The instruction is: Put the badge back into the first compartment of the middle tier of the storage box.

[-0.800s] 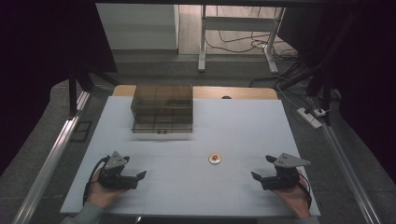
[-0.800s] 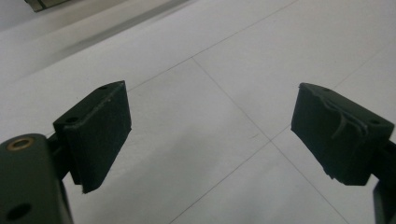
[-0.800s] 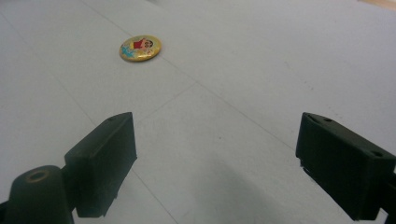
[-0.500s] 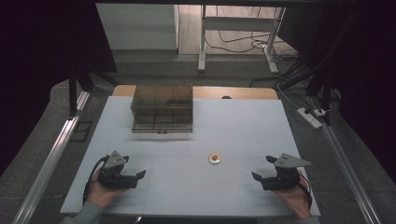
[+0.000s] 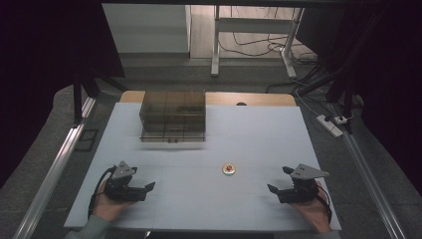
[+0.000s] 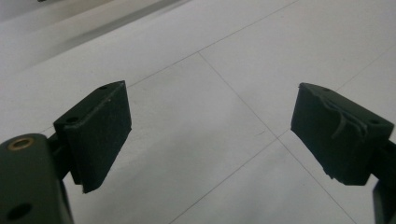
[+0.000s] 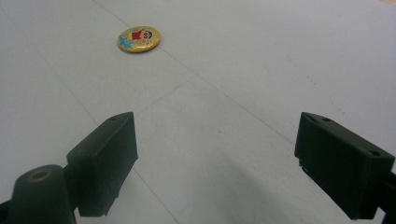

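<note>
Right gripper view: badge (image 7: 138,38) lies ahead-left of gaping right gripper (image 7: 229,163).

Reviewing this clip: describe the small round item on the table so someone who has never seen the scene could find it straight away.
Start at the white table and its smoky transparent box near the far edge. Come toward the person, right of centre: the badge lies flat, nearer the right hand-held gripper. It is the one small, round, yellow thing, with a cartoon print.

Nothing has moved — grippers, badge (image 5: 228,169) unchanged.
</note>
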